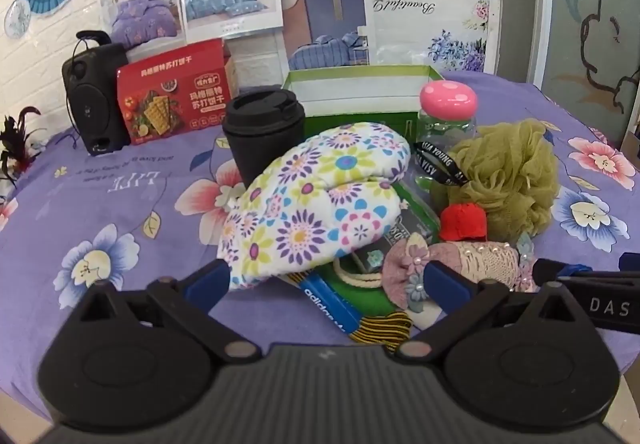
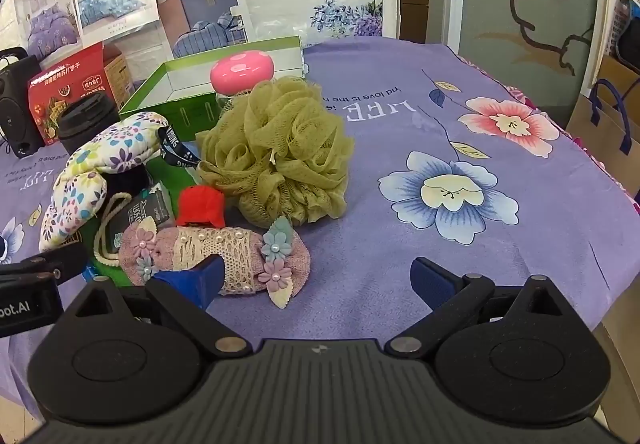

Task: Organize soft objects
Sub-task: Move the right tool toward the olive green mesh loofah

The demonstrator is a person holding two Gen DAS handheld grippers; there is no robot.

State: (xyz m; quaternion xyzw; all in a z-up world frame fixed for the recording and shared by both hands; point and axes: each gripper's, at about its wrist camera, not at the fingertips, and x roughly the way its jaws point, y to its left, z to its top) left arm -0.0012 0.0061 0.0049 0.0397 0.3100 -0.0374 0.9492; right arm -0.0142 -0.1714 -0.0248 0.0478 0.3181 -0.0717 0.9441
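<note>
A pile of soft things lies on the purple flowered cloth. A white oven mitt with flower print [image 1: 320, 200] [image 2: 88, 180] lies at the pile's left. A green mesh bath puff [image 1: 508, 176] [image 2: 280, 152] sits to its right. A small red fabric piece [image 1: 464, 222] [image 2: 202, 206] lies between them. A pink lace pouch with pearl flowers [image 1: 468, 268] [image 2: 216, 256] is nearest. My left gripper [image 1: 330, 280] is open in front of the mitt, holding nothing. My right gripper [image 2: 318, 278] is open, its left finger over the pouch's near edge.
A green open box [image 1: 360, 92] [image 2: 224, 76] stands behind the pile, with a pink-capped clear bottle [image 1: 448, 108] [image 2: 242, 70], a black lidded cup [image 1: 264, 128], a red cracker box [image 1: 176, 92] and a black speaker [image 1: 96, 96]. A striped sock and blue packet [image 1: 332, 308] lie near.
</note>
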